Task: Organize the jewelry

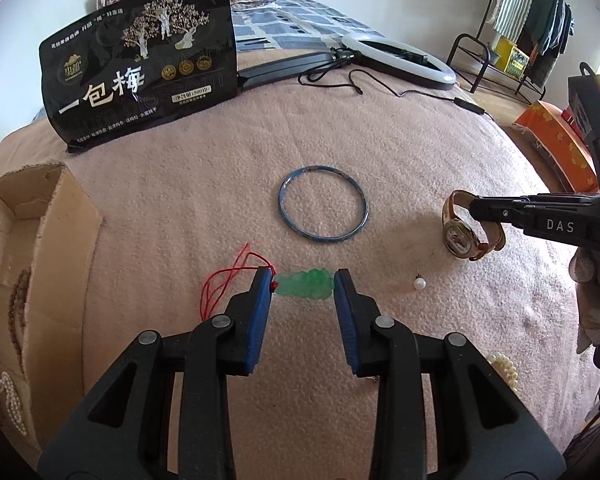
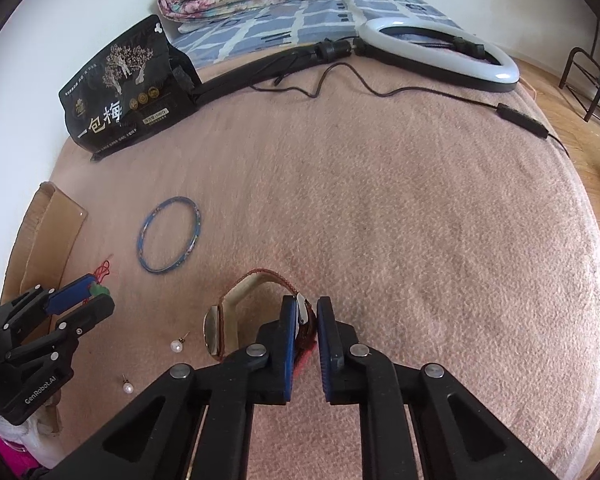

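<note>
We are clamping the left gripper [image 1: 303, 280] on the green pendant [image 1: 305, 283], near the box [image 1: 40, 216]. Right of it, we are pinching the right gripper [image 2: 305, 312] on the watch [image 2: 236, 312] strap.

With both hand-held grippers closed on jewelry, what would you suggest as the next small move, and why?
Probably lift the left hand-held gripper and carry its green pendant toward the cardboard box on its left. The pads appear clamped on the pendant's ends, and beads already lie in the box. The right hand-held gripper is shut on the watch strap, so it could follow.
</note>
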Demonstrator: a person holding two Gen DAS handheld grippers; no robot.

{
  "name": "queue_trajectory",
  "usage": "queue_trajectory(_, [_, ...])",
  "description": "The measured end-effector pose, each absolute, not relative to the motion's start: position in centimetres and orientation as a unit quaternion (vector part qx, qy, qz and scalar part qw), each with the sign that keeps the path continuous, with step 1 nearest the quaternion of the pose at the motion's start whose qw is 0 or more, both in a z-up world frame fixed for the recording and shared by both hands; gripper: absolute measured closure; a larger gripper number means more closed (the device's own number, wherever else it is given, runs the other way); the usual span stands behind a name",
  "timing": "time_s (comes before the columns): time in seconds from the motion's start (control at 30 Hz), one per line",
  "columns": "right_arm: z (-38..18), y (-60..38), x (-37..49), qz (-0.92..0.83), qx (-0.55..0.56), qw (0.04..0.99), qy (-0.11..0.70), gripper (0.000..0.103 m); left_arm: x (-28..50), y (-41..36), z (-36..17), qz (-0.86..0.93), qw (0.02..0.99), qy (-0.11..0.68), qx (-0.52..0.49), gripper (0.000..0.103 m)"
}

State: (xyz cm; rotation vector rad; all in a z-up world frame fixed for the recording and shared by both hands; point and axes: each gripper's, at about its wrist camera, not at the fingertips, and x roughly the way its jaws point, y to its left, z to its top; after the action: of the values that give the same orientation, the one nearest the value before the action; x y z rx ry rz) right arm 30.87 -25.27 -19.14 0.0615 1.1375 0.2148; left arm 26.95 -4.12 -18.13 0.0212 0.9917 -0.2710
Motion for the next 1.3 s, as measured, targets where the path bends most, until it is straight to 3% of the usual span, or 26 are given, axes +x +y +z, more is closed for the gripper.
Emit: queue_trajectory(1.3, [-6.7, -19.7, 23.7, 0.137, 0.024, 0.886, 0.442, 0.095, 18.7, 4.6, -3.9, -0.112, 0.923, 0.368, -0.03, 0.071])
